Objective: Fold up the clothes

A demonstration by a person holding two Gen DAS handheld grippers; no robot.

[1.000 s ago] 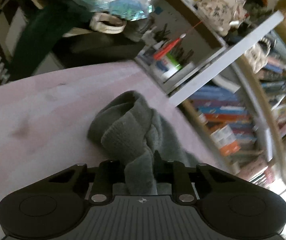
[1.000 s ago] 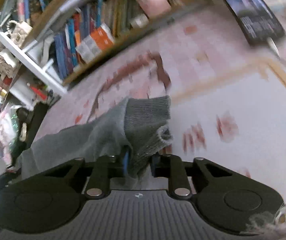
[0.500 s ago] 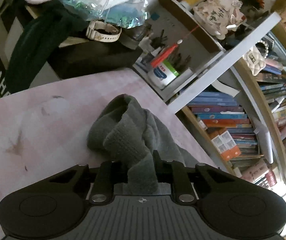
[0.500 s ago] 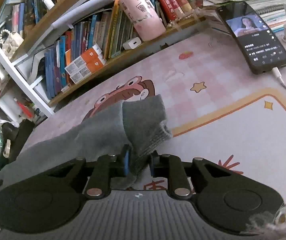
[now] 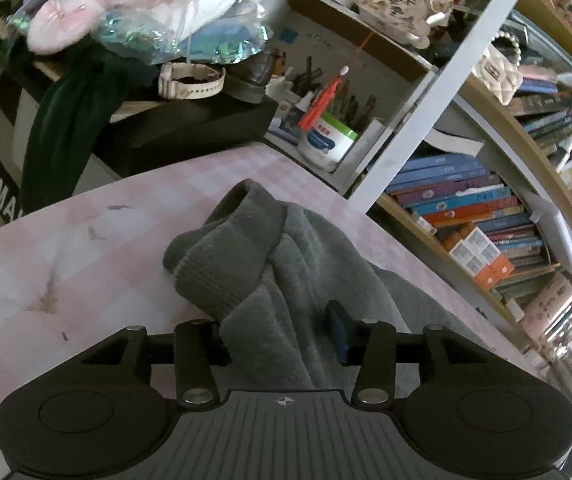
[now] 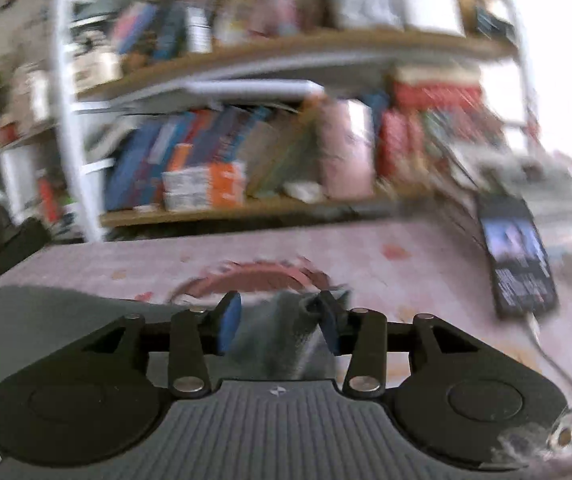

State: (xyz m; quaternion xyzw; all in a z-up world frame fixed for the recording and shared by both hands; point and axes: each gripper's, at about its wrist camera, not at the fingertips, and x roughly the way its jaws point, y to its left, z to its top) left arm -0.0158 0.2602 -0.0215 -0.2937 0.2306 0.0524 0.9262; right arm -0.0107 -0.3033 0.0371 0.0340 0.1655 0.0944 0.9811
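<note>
A grey knitted garment (image 5: pixel 270 264) lies bunched on the pink checked table mat (image 5: pixel 86 256). In the left wrist view its folds run between the fingers of my left gripper (image 5: pixel 282 340), whose jaws stand apart around the cloth. In the blurred right wrist view my right gripper (image 6: pixel 276 322) has its jaws spread, with the garment's ribbed end (image 6: pixel 282 332) lying loose between them and the rest of the garment (image 6: pixel 46 316) stretching off to the left.
A bookshelf (image 5: pixel 486 216) full of books runs along the table's far edge and also shows in the right wrist view (image 6: pixel 246 168). A phone (image 6: pixel 518 260) on a cable lies at the right. A black box with piled items (image 5: pixel 174 120) stands at the left end.
Both grippers have opened from a shut grip on the garment. The right gripper has swung quickly, so its view is blurred, and now faces the bookshelf lower over the table.
</note>
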